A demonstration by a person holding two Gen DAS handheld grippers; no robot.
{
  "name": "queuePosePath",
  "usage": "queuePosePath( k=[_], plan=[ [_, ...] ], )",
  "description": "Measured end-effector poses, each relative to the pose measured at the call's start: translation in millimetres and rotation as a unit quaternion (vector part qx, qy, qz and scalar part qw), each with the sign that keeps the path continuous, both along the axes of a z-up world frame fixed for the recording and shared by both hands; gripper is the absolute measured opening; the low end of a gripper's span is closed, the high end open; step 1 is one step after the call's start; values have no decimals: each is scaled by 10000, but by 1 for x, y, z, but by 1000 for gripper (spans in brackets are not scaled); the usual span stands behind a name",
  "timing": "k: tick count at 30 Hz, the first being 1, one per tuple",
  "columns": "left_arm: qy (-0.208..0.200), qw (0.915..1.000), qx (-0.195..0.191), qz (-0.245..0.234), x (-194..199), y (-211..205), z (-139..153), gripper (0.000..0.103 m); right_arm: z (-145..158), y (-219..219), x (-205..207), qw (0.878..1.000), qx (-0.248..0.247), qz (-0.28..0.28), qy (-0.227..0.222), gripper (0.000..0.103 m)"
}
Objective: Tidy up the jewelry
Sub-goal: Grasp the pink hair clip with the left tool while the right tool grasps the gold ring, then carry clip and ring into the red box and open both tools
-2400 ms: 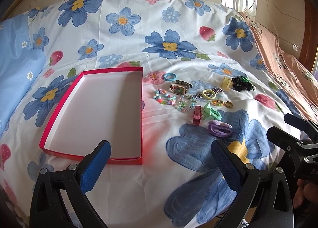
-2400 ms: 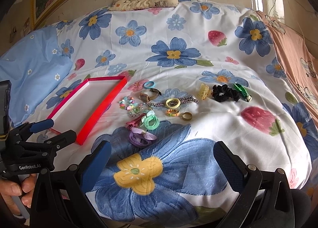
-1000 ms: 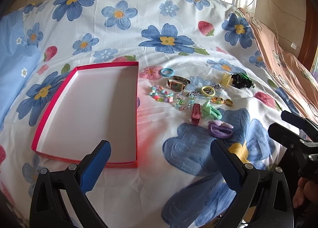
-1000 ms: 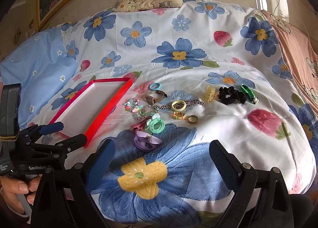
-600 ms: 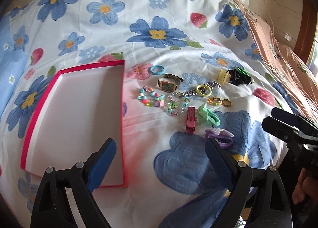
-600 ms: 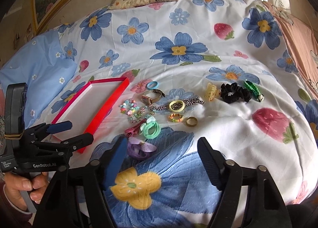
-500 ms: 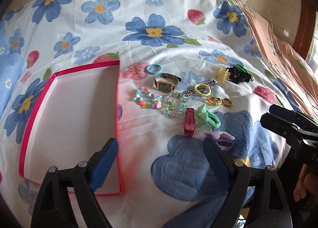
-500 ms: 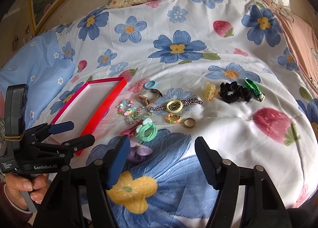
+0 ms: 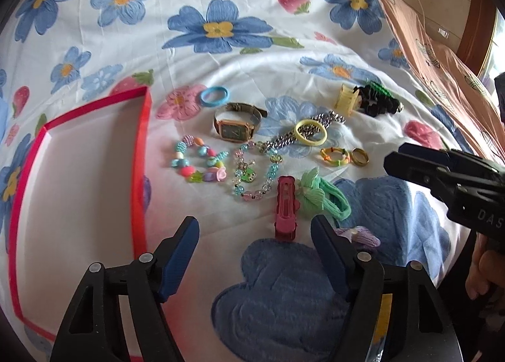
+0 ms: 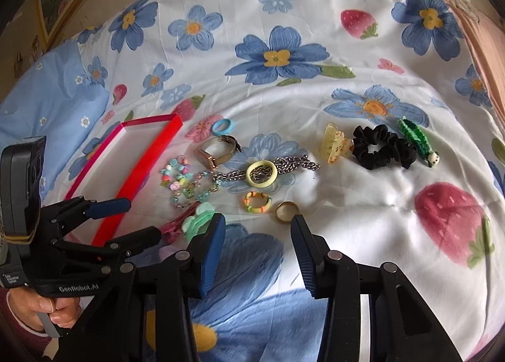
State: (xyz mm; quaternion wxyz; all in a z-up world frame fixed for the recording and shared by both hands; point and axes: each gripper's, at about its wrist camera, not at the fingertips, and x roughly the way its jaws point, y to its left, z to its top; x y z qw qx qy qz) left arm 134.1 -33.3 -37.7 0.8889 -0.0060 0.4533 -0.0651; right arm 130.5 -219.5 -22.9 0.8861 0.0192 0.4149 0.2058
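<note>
I'm holding the left gripper (image 9: 254,247) low over the bed sheet (image 9: 221,56), jaws spread wide and gripping nothing. Just beyond its fingertips (image 9: 318,229) the pink hair clip (image 9: 285,204) is lying lengthwise, with the green hair tie (image 9: 322,198) touching its right side and a purple hair tie (image 9: 363,234) peeking out behind the right finger. To the left, the red box (image 9: 140,166) is sitting open, white inside, nothing in it that I can see.

I'm keeping the right gripper (image 10: 257,232) over the near edge of the jewelry, jaws parted, nothing between them. The gold ring (image 10: 286,210) is lying just past its right finger, with the striped ring (image 10: 256,201) beside it on the left. Farther out I'm seeing the yellow bangle (image 10: 262,174) lying on the silver chain (image 10: 293,166), the watch (image 10: 217,149) left of that, the blue ring (image 10: 223,126) beyond the watch, and the beaded bracelet (image 10: 175,171) near the box wall. On the far right the yellow claw clip (image 10: 334,143), black scrunchie (image 10: 382,146) and green clip (image 10: 416,141) are lined up in a row, each touching the next.
</note>
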Motion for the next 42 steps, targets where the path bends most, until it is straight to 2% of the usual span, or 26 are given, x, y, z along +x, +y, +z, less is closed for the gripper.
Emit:
queuePosePath(
  k=[4,8,11,15,18,19,20,32,42],
  plan=[
    [149,9998,-94,19,15,3,-9,69,-9,3,14,9998,-109,41,135,41],
    [276,9994,-204,-32,25,4,-18,60,-20,6,29,9992,-303,18,271,37],
    [271,9994,-188,-71,26,-3,-20,57,-30,6,36,9985,-374,-1,410,34],
    [277,9993,-208,-170,31,-5,-24,49,-40,8,40,9976,-487,-3,496,26],
    [256,9991,-234,-242,29,-7,-25,34,-41,7,40,9977,-476,-8,480,23],
    [256,9990,-253,-271,29,-7,-25,23,-41,7,40,9978,-473,-6,474,23],
    [265,9988,-291,-298,29,-6,-25,18,-40,7,40,9979,-464,-14,456,23],
    [93,9979,-588,-238,4,12,-7,16,-15,11,21,9996,-201,-37,215,23],
    [-152,9980,-598,169,-31,48,17,16,3,48,7,9994,-2,341,58,23]
  ],
)
